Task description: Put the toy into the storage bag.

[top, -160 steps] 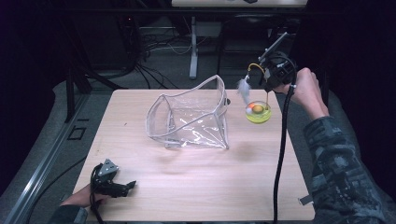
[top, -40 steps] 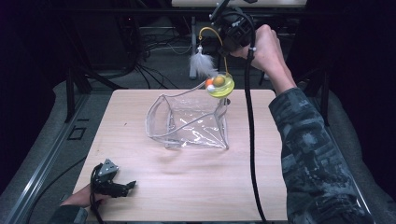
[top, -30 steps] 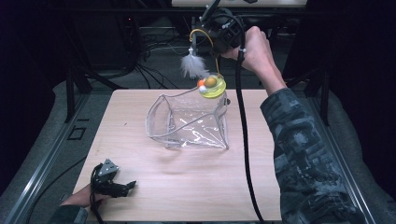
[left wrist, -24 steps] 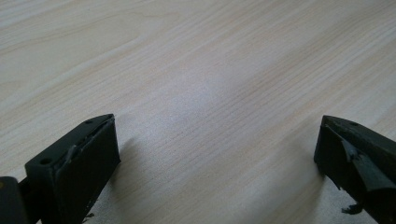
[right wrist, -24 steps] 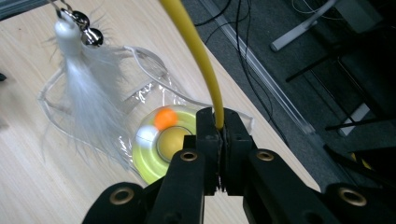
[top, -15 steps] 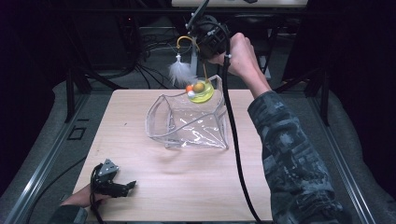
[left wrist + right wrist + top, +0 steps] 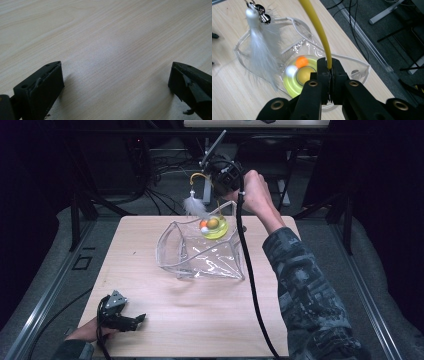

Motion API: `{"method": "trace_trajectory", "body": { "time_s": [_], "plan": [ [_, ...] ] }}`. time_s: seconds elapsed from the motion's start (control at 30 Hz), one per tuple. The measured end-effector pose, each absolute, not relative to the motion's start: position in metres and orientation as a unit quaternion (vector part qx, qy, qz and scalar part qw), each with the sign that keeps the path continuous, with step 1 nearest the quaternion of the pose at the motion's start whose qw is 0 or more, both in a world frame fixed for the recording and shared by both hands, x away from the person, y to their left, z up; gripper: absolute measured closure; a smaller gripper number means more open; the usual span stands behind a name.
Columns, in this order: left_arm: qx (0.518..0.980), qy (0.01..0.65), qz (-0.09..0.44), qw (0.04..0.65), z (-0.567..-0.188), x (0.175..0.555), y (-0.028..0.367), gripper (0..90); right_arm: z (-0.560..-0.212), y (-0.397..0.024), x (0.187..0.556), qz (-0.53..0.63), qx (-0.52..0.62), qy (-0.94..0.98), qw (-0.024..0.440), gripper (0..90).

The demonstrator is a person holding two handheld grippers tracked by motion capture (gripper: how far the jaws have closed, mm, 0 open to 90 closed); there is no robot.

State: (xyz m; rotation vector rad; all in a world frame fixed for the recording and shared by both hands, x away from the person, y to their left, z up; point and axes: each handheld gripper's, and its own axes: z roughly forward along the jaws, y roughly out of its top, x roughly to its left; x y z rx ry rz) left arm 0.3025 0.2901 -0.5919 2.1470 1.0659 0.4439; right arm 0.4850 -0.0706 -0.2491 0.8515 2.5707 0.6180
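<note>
A clear plastic bag (image 7: 200,251) stands open in the middle of the wooden table (image 7: 150,330). My right gripper (image 7: 220,187) hangs over the bag's far rim, shut on the yellow stem (image 7: 318,27) of a cat toy. The toy's yellow-green disc (image 7: 215,227) with an orange and a white ball sits just at the bag's mouth, and its white feather (image 7: 192,206) dangles to the left. In the right gripper view the disc (image 7: 297,80) lies below the jaws over the bag (image 7: 352,67). My left gripper (image 7: 132,321) rests open on the table at the near left, nothing between its fingers (image 7: 42,87).
Cables and metal stand legs (image 7: 207,170) lie on the dark floor beyond the table's far edge. A black cable (image 7: 252,285) trails from the right gripper across the table's right half. A camouflage sleeve (image 7: 305,295) reaches in from the lower right.
The right gripper has carried the toy leftward and down, from above the bag's far right corner to its mouth. The left gripper has stayed put.
</note>
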Motion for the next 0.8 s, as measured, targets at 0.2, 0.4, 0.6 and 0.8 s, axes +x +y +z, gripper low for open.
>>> {"method": "trace_trajectory", "body": {
  "time_s": [0.2,0.4,0.6,0.8],
  "plan": [
    [0.827,0.410,0.171,0.345,-0.592,0.303,0.290,0.0,-0.262,-0.074,0.486,0.209,0.298,0.914,0.178,88.0],
    [0.827,0.410,0.171,0.345,-0.592,0.303,0.290,0.0,-0.275,-0.081,0.490,0.208,0.304,0.914,0.171,87.9],
    [0.827,0.410,0.171,0.345,-0.592,0.303,0.290,0.0,-0.291,-0.087,0.496,0.207,0.307,0.915,0.161,87.9],
    [0.827,0.410,0.171,0.345,-0.592,0.303,0.290,0.1,-0.306,-0.085,0.498,0.200,0.309,0.918,0.147,88.0]
  ]
}}
